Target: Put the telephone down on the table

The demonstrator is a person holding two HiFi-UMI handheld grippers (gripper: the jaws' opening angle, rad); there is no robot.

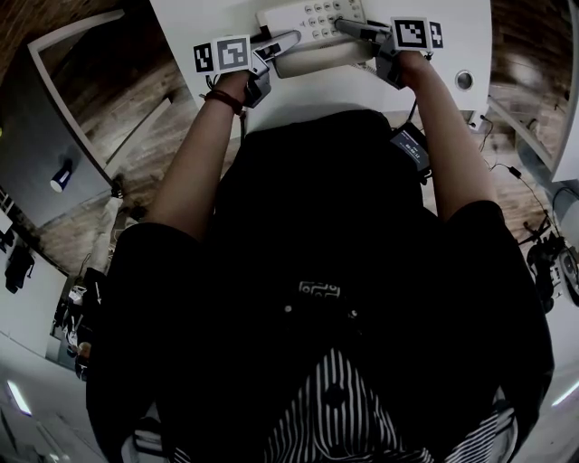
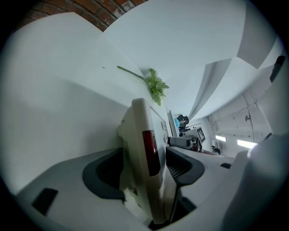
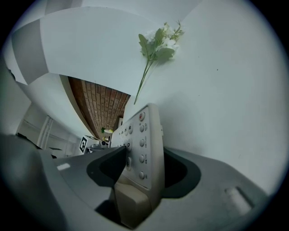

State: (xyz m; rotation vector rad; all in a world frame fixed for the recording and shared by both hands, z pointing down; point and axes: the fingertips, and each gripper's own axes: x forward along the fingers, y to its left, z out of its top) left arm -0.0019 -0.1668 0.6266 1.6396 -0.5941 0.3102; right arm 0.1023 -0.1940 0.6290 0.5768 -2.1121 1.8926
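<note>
Flower sprig (image 3: pixel 158 43), one only, lies flat on the white table (image 1: pixel 199 23). In both gripper views it is beyond the telephone (image 1: pixel 312 36), toward 12 o'clock, and apart from it. One round cap (image 1: pixel 464 80) sits in the tabletop at 3 o'clock from the right gripper (image 1: pixel 357 29), well apart. The person's black shirt fills the lower part of the head view, and one dark bracelet (image 1: pixel 224 98) is on the left wrist.

There is one telephone and there are two grippers, each with one marker cube. The telephone is at 12 o'clock in the head view, over the table and partly cut by the picture edge. I cannot tell if it already touches the surface. Its keypad (image 1: pixel 324 14) faces up, and its handset (image 1: pixel 317 61) lies along the near side, with the long axis running about 9 to 3 o'clock.

The left gripper (image 1: pixel 276 47) clamps the 9 o'clock end of the telephone between its jaws. The right gripper clamps the 3 o'clock end, with one jaw on the keypad face.
</note>
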